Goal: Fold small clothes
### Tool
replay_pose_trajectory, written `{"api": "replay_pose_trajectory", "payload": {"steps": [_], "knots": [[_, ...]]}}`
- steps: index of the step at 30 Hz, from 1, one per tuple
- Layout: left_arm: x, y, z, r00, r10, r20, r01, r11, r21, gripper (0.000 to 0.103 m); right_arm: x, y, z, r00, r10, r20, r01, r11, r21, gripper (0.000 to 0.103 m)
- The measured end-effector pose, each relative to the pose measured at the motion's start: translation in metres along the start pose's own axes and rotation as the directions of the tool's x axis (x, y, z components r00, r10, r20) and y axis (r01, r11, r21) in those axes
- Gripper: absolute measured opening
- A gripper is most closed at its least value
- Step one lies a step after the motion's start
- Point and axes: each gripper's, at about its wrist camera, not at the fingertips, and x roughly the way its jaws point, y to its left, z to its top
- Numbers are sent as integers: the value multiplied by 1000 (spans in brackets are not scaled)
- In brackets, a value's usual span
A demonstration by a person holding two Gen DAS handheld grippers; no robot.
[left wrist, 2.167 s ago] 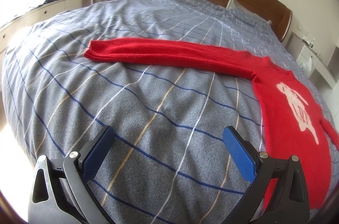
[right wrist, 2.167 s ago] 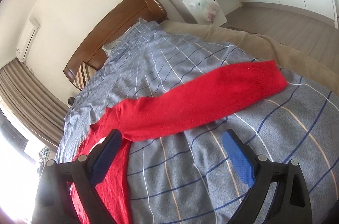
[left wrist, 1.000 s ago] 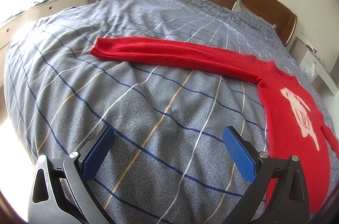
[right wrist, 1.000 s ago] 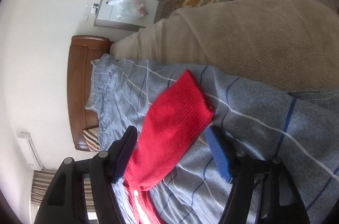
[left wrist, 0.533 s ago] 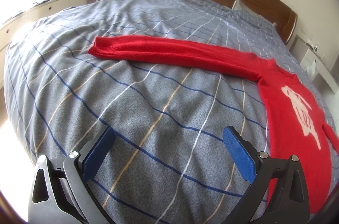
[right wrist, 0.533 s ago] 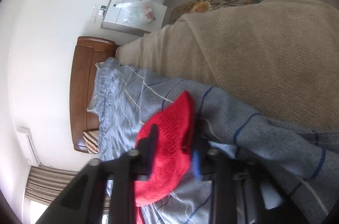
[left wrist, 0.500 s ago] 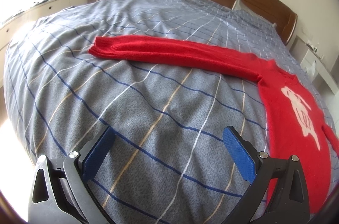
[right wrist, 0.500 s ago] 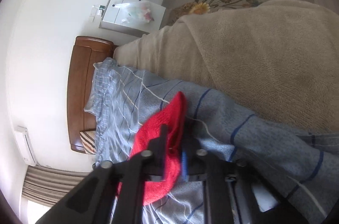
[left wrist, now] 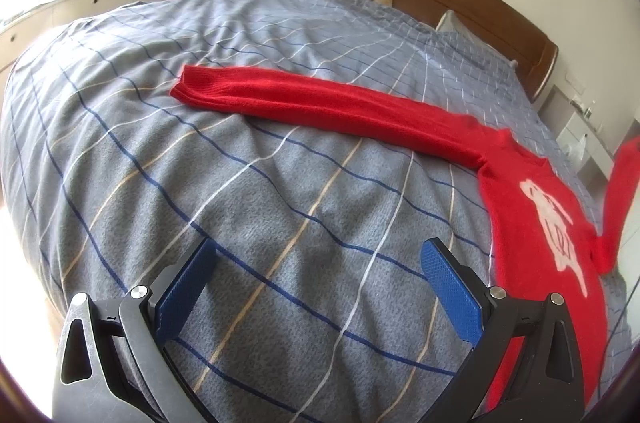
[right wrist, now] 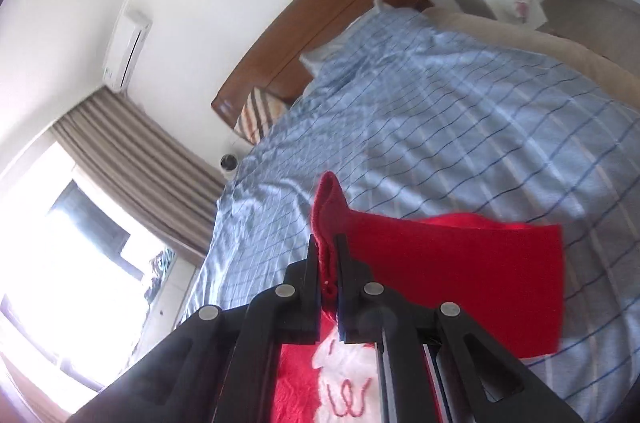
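Right wrist view: we are seeing the right gripper clamped on the cuff of the right sleeve, red knit bunched between its black fingers.
What is changing: a second ago this gripper was standing apart over a sleeve lying flat near the bed's edge; now we are carrying that sleeve lifted and swung in over the sweater's body.
Left wrist view: we are holding the left gripper wide apart and empty, hovering just as it was over the plaid bedspread.
Sweater: the red sweater is lying flat on the bedspread, its white motif facing up; from this side the lifted sleeve is showing blurred at the frame's right edge.
Left sleeve: the left sleeve is lying stretched straight out across the bed, unchanged and untouched.
Meaning for the task: we are judging the first sleeve fold to be under way; laying it across the chest looks next, with the left sleeve not yet folded.
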Motion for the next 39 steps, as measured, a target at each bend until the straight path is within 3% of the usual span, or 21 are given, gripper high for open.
{"api": "replay_pose_trajectory", "payload": {"steps": [3, 5, 6, 8, 11, 13, 17, 21, 23, 27, 32, 39], "knots": [[0, -1, 0, 1000, -2, 6, 2, 1000, 4, 102, 66, 44, -41, 997, -33, -72, 26, 994, -105, 8], [0, -1, 0, 1000, -3, 3, 3, 1000, 5, 102, 103, 53, -72, 989, -65, -134, 46, 990, -136, 10], [1, -1, 0, 1000, -4, 0, 4, 1000, 5, 102, 122, 55, -87, 979, -90, -181, 63, 987, -146, 17], [1, -2, -1, 1000, -4, 0, 4, 1000, 9, 102, 148, 50, -117, 954, -109, -280, 70, 987, -146, 53], [1, -3, -1, 1000, -6, 2, 6, 1000, 12, 102, 145, 38, -146, 943, -70, -325, 28, 991, -132, 57], [2, -4, -2, 1000, 0, 0, 0, 1000, 17, 102, 128, 35, -161, 938, -71, -339, 4, 981, -195, 60], [3, -7, -3, 1000, 5, -4, -5, 1000, 25, 102, 66, 16, -180, 950, -147, -276, 31, 922, -386, 69], [5, -10, -5, 1000, 22, -10, -21, 999, 37, 102, -13, -32, -196, 951, -282, -125, 184, 843, -505, 76], [6, -12, -5, 999, 38, -11, -37, 998, 47, 102, -50, -63, -200, 937, -348, -46, 278, 817, -505, 77], [9, -15, -8, 998, 66, -14, -65, 997, 51, 102, -106, -114, -199, 875, -475, 89, 458, 756, -468, 77], [11, -20, -12, 995, 95, -18, -94, 993, 78, 102, -137, -146, -204, 809, -561, 177, 577, 700, -420, 81], [13, -22, -14, 994, 105, -28, -102, 991, 91, 102, -128, -158, -210, 804, -580, 131, 575, 702, -421, 82]]}}
